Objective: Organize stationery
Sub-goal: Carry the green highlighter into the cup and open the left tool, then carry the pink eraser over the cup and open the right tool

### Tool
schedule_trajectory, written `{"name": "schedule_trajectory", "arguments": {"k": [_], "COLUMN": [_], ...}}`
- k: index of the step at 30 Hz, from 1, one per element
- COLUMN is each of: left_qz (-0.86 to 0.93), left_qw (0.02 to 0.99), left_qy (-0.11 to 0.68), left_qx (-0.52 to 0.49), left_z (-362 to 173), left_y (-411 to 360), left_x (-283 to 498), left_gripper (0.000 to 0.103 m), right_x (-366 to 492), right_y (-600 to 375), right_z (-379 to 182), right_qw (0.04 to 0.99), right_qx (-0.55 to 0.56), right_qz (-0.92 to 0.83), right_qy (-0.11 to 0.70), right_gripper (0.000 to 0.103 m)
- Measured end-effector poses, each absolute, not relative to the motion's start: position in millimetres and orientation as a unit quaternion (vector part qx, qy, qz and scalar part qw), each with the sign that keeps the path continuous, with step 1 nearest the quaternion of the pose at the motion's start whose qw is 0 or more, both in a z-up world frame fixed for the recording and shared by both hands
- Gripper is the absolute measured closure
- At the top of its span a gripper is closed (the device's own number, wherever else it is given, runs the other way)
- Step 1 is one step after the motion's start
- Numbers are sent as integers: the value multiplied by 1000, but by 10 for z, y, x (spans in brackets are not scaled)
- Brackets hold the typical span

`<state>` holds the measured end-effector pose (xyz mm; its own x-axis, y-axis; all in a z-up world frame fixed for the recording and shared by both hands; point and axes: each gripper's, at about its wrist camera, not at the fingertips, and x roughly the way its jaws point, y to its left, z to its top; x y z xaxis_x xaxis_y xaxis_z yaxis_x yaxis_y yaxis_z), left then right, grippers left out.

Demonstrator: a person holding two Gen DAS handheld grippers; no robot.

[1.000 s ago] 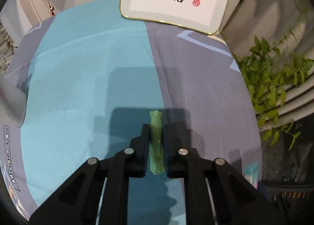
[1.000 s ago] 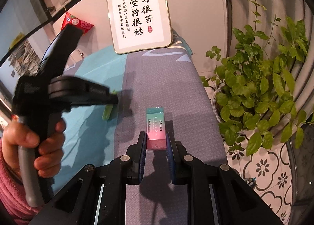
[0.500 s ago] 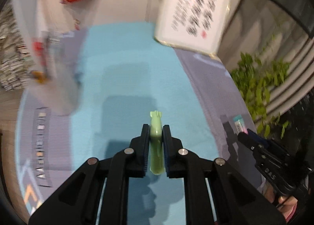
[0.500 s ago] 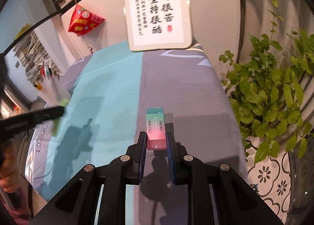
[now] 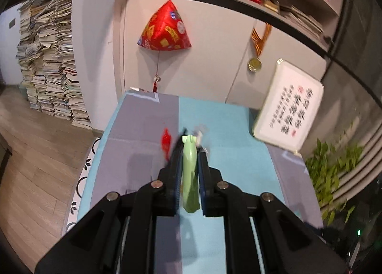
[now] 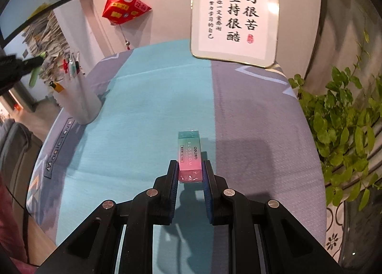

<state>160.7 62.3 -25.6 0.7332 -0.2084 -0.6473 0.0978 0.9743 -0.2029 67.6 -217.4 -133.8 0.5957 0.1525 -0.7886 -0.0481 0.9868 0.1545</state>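
Right wrist: teal-and-grey cloth (image 6: 155, 97), calligraphy plaque (image 6: 235, 17) against wall.

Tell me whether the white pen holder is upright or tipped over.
Upright. In the right wrist view the white pen holder stands on its base on the bedspread, open end up, with pens sticking out the top.

Black tool (image 6: 190, 171), silver screws, maroon sleeve (image 6: 9, 223)
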Motion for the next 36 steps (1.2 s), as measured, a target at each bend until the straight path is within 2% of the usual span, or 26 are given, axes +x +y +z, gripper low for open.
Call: {"name": "schedule_trajectory", "arguments": {"k": [11, 27, 32, 36], "left_qz": [-75, -86, -94, -97], "left_qw": [926, 923, 924, 924], "left_qy": [357, 363, 359, 357], "left_qx": [-98, -92, -90, -96], "left_z": [-595, -688, -667, -658], "left_y": [753, 820, 842, 881], "left_x": [1969, 1860, 1761, 1679], "left_gripper": [92, 92, 84, 83], "right_x": [701, 743, 761, 767], "right_y": [-2093, -1941, -1873, -1813], "right_z": [-1284, -1314, -1294, -1275], "right_qw": [891, 888, 889, 889], "right_qx": [43, 34, 28, 23], "right_qz": [41, 52, 60, 66], "right_qy": [449, 455, 454, 453], "right_gripper": [83, 83, 83, 83]}}
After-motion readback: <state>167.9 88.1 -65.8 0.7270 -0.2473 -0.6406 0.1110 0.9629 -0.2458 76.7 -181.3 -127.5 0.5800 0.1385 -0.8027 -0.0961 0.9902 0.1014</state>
